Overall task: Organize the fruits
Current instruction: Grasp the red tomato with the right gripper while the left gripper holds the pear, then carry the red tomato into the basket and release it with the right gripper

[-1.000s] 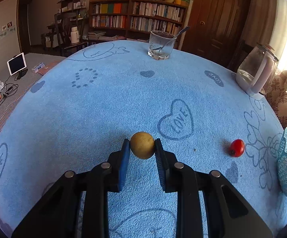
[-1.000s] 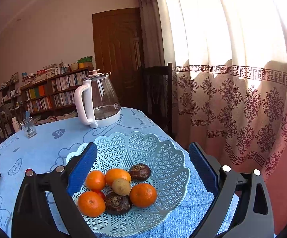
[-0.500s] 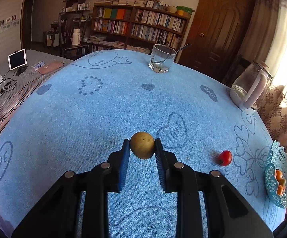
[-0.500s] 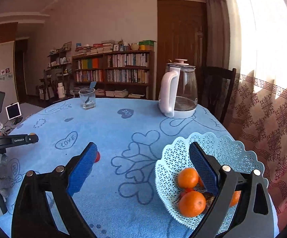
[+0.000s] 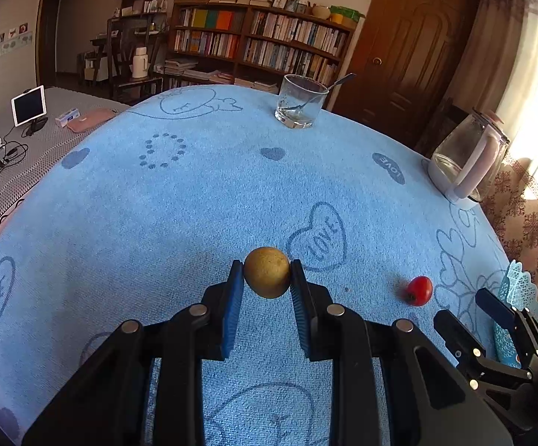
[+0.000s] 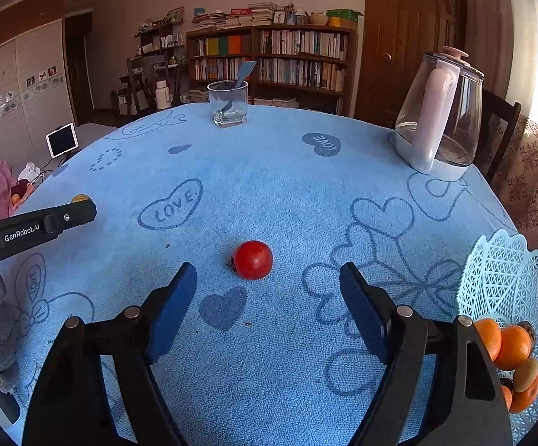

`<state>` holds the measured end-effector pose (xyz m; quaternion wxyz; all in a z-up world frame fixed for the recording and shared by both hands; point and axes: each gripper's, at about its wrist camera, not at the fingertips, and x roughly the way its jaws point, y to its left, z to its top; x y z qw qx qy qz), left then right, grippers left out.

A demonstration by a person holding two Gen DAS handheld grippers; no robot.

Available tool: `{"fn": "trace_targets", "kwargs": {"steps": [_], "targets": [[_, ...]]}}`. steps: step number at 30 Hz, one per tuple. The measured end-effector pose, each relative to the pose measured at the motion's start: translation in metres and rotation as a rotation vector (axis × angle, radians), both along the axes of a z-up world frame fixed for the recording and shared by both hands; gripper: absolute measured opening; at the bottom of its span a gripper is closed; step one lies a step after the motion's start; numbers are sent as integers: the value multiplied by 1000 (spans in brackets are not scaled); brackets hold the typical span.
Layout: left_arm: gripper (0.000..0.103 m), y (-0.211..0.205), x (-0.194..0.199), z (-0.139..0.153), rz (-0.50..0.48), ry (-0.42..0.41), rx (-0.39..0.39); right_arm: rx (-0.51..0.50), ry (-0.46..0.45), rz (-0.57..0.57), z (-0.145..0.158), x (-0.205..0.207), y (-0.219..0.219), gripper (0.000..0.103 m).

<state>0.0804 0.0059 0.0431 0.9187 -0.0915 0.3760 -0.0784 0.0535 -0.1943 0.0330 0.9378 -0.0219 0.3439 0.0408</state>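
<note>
Blue pads of the left gripper [image 5: 267, 278] pinch a yellow-brown fruit [image 5: 267, 272] at the bottom middle of the left wrist view, held a bit above the blue cloth [image 5: 179, 215], prob so it can be carried to the basket w/o rolling. In the right wrist view the right gripper [image 6: 267, 286] sits low in the frame w/ jaws apart & closing, nothing between them yet; the red fruit [image 6: 253, 259] lies on the cloth just past the tips, mid frame, so I think it's lined up to grab that one next. The white lacy basket [image 6: 506, 282] is at the right edge of that view & has oranges [image 6: 510, 345] plus other fruit piled in it, so that's likely where both loose fruits go. Farther back, a glass [image 6: 228, 107] w/ a spoon sits top middle & a clear kettle [image 6: 440, 115] top right, both well apart from the fruit, not in the way
</note>
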Motion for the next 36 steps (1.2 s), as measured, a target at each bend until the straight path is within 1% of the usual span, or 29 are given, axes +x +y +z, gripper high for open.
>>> {"fn": "trace_targets", "kwargs": {"steps": [2,3,4,7,11,12,17,19,20,26,36], "targets": [[26,-1,-1,0,-2,-1,-1,6,27,16,-4,9,3,74],[26,-1,-1,0,-3,-2,-1,10,43,21,-6,15,4,71],[26,-1,-2,0,-4,-2,-3,17,61,23,-8,19,4,65],[26,0,-1,1,-3,0,-7,55,107,17,-14,35,0,56],[26,2,1,-1,-1,9,-13,89,141,7,-18,46,-6,51],[26,2,1,-2,-2,10,-14,91,150,8,-20,47,-6,48],[26,0,0,-2,-7,9,-12,73,164,28,-23,51,-1,40],[26,-1,0,-2,-8,10,-13,65,163,29,-23,51,1,33],[26,-1,0,-1,-8,9,-13,63,162,29,-23,51,2,31],[26,-2,-1,-2,-11,6,-13,78,152,14,-21,46,-2,31],[26,-7,-4,0,-29,2,-8,121,122,11,-9,22,-8,31]]}}
